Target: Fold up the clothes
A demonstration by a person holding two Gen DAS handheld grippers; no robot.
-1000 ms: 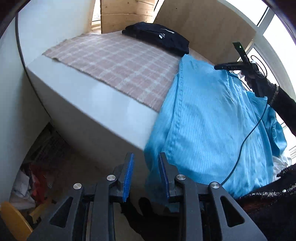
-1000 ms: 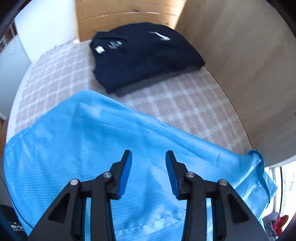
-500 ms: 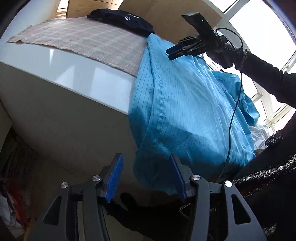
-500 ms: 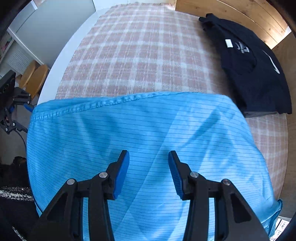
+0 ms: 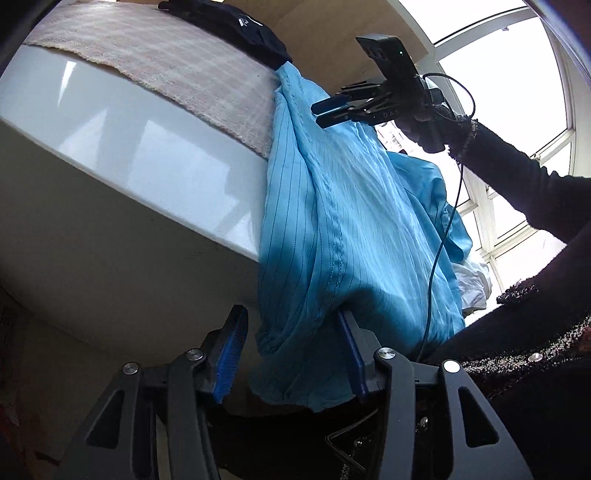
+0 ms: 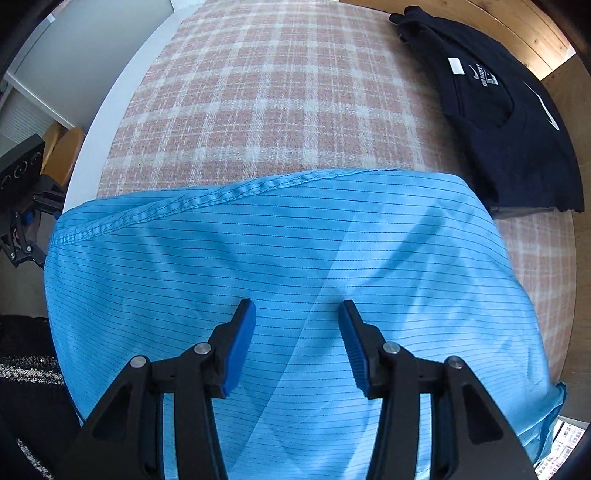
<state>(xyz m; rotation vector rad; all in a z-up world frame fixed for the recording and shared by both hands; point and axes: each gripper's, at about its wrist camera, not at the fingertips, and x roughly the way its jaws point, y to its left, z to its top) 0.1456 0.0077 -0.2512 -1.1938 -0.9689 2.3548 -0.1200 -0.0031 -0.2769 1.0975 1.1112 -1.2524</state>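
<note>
A light blue pinstriped garment (image 6: 295,251) is spread over the near part of the table, and its side (image 5: 343,221) hangs over the table edge. My left gripper (image 5: 291,354) is below the table edge and open, with the garment's hanging lower corner between its blue pads, which are not closed on it. My right gripper (image 6: 297,343) hovers open just above the flat blue cloth, holding nothing. It shows in the left wrist view as well, as the right gripper (image 5: 332,110) over the garment's top. A folded dark navy shirt (image 6: 498,122) lies at the table's far right.
A pink plaid cloth (image 6: 277,92) covers the white table (image 5: 129,155). Wooden panels (image 6: 517,33) stand behind the navy shirt. A person's dark sleeve (image 5: 517,177) and a trailing cable (image 5: 439,236) cross the blue garment. White fabric (image 5: 472,284) lies at the right.
My left gripper sank below the table edge, opened wider and closed in on the hanging blue corner. My right gripper swung round over the garment and stayed open.
</note>
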